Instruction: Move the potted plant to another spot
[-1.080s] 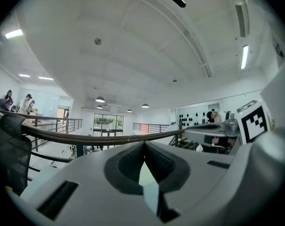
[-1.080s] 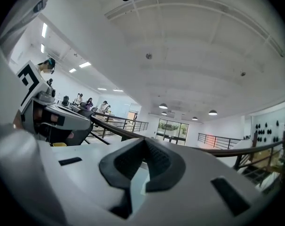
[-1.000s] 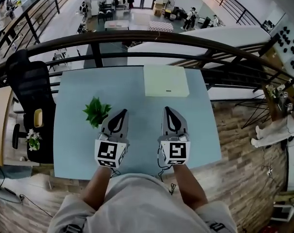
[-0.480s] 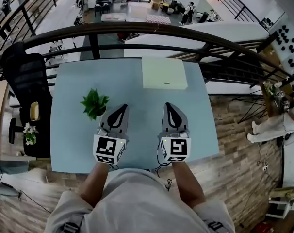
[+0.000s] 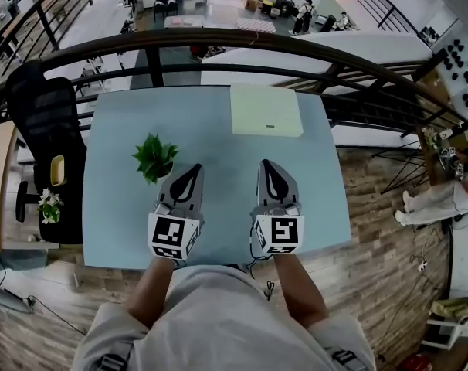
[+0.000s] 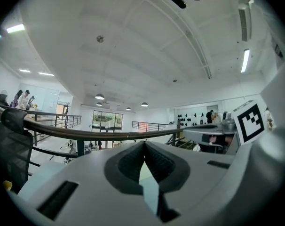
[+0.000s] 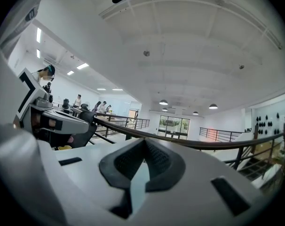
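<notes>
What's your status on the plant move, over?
Left tool and right tool shut, empty. Potted plant on table beside left tool, not gripped. White box at far edge, clear.

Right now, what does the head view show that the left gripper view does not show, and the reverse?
Only the head view: the potted plant standing on the light blue table, to the left of the left tool and apart from it, and the cream box at the table's far edge.
Only the left gripper view: the white ceiling with its round lamps, and that tool's jaws seen close, together with nothing between them.
Both: the dark railing, the black chair on the left, and the right tool with its marker cube.
</notes>
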The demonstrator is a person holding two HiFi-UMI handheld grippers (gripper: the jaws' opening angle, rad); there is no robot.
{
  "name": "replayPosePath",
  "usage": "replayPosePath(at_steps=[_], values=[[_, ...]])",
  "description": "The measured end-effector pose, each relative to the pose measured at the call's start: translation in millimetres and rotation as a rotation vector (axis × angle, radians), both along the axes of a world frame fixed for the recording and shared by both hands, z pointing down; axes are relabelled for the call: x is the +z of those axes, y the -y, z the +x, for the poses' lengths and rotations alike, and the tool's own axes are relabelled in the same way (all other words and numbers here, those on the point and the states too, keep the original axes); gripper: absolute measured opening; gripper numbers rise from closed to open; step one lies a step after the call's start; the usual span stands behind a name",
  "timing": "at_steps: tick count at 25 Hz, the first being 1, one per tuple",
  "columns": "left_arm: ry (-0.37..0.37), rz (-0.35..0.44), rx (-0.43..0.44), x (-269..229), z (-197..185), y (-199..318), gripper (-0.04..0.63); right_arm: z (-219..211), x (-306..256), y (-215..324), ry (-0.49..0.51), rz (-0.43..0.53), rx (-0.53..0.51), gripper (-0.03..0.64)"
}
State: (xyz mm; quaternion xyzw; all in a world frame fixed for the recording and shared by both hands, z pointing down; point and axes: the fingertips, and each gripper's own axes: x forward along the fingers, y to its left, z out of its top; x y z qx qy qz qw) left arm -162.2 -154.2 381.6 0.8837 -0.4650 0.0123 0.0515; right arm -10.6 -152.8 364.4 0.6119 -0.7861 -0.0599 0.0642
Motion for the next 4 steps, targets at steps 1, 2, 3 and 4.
replayPosePath(at_steps=[1,2,3,4], values=[[0.000,-0.001,0.000,0.6,-0.7,-0.3,0.012,-0.9,0.2,0.0,0.001,0.000,-0.001,0.003],[0.001,-0.003,0.000,1.3,-1.5,-0.6,0.012,-1.8,0.4,-0.1,0.002,0.001,-0.003,0.003],[0.001,-0.005,0.000,2.0,-2.3,-0.9,0.012,-2.7,0.6,-0.2,0.002,0.001,-0.004,0.003],[0.001,-0.007,0.000,2.8,-3.1,-1.3,0.012,-3.7,0.8,-0.4,0.003,0.002,-0.006,0.003]])
